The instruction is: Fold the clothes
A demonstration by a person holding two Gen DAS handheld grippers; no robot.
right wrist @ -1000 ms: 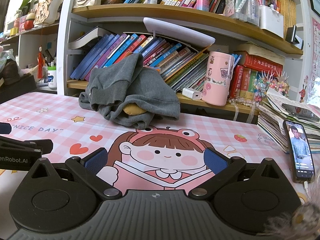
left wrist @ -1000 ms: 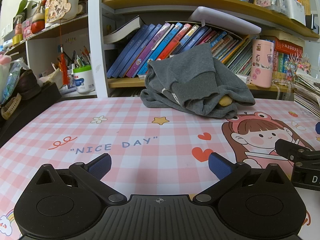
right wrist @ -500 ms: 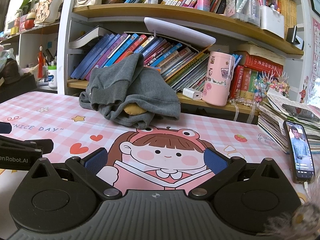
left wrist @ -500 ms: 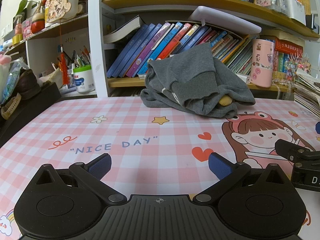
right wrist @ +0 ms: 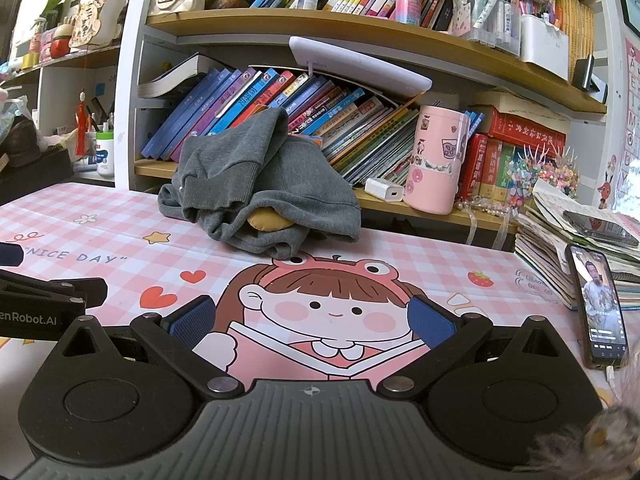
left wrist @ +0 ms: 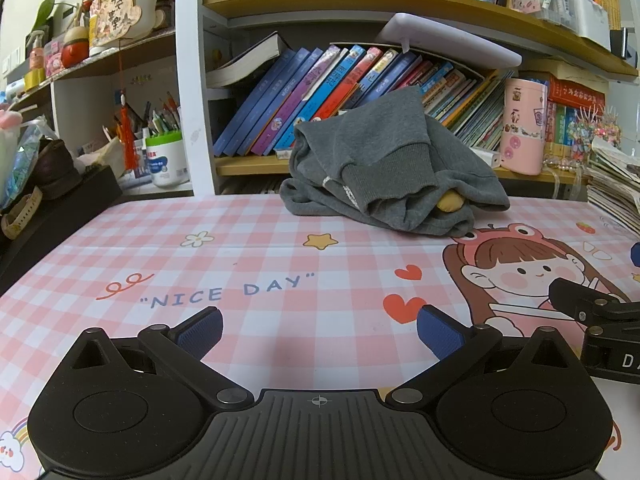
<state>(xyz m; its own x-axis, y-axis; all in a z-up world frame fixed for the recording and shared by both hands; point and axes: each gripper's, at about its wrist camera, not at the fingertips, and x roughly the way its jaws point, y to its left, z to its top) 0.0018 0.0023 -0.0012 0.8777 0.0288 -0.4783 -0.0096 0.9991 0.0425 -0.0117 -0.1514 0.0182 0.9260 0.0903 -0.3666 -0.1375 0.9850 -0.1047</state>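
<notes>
The left gripper (left wrist: 319, 334) is sitting low, its jaws spread wide — the two blue pads (left wrist: 200, 332) are standing far apart, gripping nothing. The right gripper (right wrist: 311, 322) is posing the same way: low, level, jaws splayed, blue pads (right wrist: 192, 320) facing each other across an empty gap. Both are pointing forward, side by side. Each is showing at the edge of the other's view — the right one's black finger is reaching in from the right of the left wrist view, and the left one's finger from the left of the right wrist view.
</notes>
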